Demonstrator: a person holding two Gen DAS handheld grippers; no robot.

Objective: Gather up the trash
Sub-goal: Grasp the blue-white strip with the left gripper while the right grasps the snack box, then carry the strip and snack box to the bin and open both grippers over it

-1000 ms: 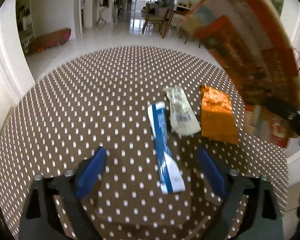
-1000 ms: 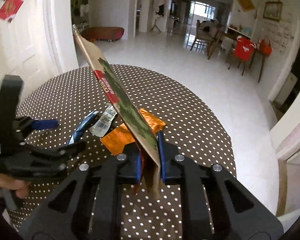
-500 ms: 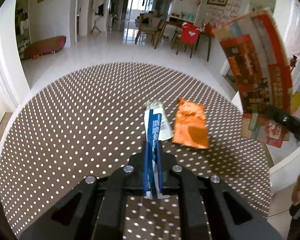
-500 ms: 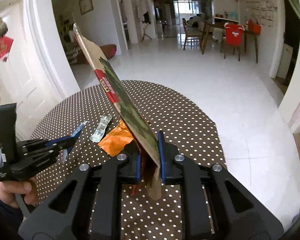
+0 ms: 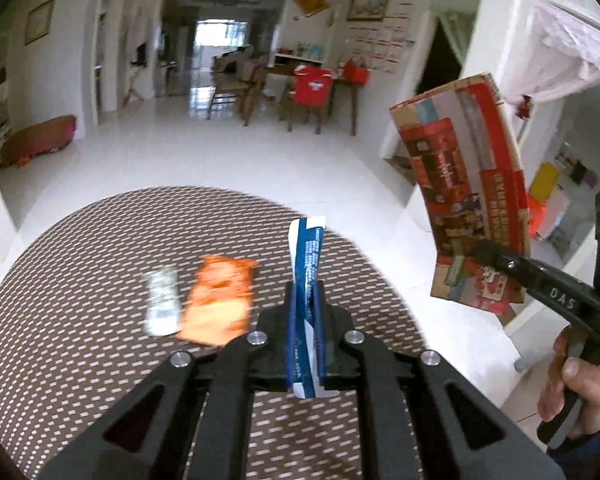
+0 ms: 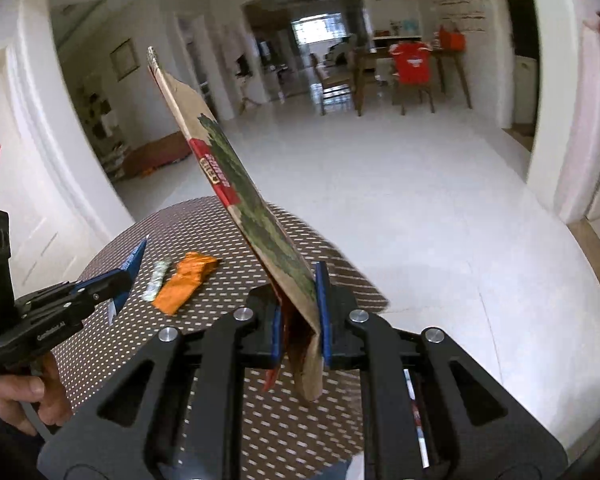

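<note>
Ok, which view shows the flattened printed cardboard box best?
The left wrist view: the flattened printed cardboard box faces that camera broadside, red printed panels visible, with the right gripper clamped on its lower part. The right wrist view shows the box almost edge-on, rising from between its own gripper's blue pads.

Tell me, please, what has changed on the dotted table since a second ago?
The left gripper closed on the blue-and-white wrapper and lifted it off the dotted table. The right gripper swung sideways with its flattened carton, still clamped. The orange wrapper and clear wrapper lie where they were.
</note>
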